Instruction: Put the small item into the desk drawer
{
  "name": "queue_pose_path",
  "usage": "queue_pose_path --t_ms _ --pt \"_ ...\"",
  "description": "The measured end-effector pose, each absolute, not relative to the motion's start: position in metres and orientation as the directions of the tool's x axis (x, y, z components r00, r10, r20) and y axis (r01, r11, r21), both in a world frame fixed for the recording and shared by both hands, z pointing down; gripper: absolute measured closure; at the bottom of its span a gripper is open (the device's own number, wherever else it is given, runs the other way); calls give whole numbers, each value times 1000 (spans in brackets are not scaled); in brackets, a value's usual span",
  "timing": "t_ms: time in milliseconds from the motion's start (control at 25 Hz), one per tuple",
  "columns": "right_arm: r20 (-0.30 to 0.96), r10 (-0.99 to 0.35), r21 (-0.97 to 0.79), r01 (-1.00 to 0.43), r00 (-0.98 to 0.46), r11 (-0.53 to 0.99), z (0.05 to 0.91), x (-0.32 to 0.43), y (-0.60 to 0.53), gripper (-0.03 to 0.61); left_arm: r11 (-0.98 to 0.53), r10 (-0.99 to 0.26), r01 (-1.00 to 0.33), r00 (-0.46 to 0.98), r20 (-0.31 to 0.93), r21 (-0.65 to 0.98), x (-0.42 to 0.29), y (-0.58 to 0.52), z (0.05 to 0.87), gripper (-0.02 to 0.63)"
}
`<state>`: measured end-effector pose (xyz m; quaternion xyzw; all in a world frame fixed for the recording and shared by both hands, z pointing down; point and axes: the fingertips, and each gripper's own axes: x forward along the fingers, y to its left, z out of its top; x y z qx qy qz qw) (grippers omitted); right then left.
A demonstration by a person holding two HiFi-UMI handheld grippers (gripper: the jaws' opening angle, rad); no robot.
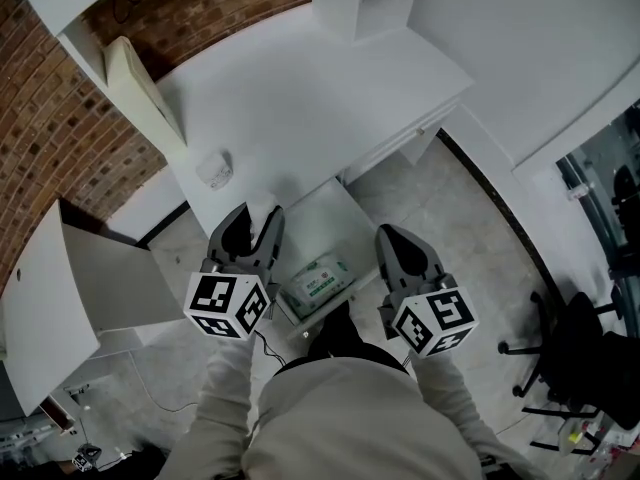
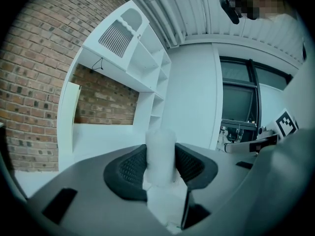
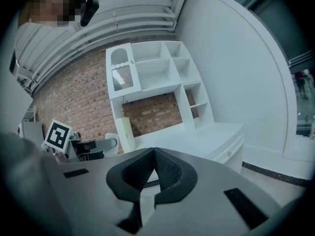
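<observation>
the small item (image 2: 161,154), a pale whitish piece, is clamped in the left gripper (image 1: 252,226): the jaws press on its two sides and it stands upright between the pads, its long axis crossing the line along which the jaws close, its top poking above them. what exactly it is cannot be told; it looks smooth and roundish.

the relation that matters is item to drawer (image 1: 330,218). in the head view the open drawer juts out from under the counter (image 1: 300,98) between the two grippers, and the left gripper sits at its left edge, so the opening lies just to the right of and below the held item. the left hand is the nearer one and the only loaded one. the right gripper (image 3: 154,157) hangs off the drawer's right side with its jaws closed tip to tip on nothing.

inside the drawer a green and white packet (image 1: 318,280) fills the near part; the bare floor is toward the counter. in my judgement the coming move is a short shift rightward over that bare patch, then down, then a release, keeping the item off the packet.

a small white object (image 1: 215,168) lies on the counter, well apart from both grippers.
</observation>
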<state>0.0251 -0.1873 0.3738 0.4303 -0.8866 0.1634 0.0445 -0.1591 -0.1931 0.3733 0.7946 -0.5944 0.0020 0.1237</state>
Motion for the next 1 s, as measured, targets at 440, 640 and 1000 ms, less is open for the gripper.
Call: queue_pose_path --t_ms 440,640,1000 --pt "240 -757 -267 -791 -608 551 383 32 -203 551 -329 -917 -932 354 185 154 -137 -225 388 431" --pt "247 -766 -269 -802 -593 533 386 40 -206 551 -359 -891 -920 388 237 159 -121 -234 413 433" --pt "265 -779 -267 -819 -568 507 391 55 -214 551 -420 -811 -892 452 371 168 -89 -249 479 432"
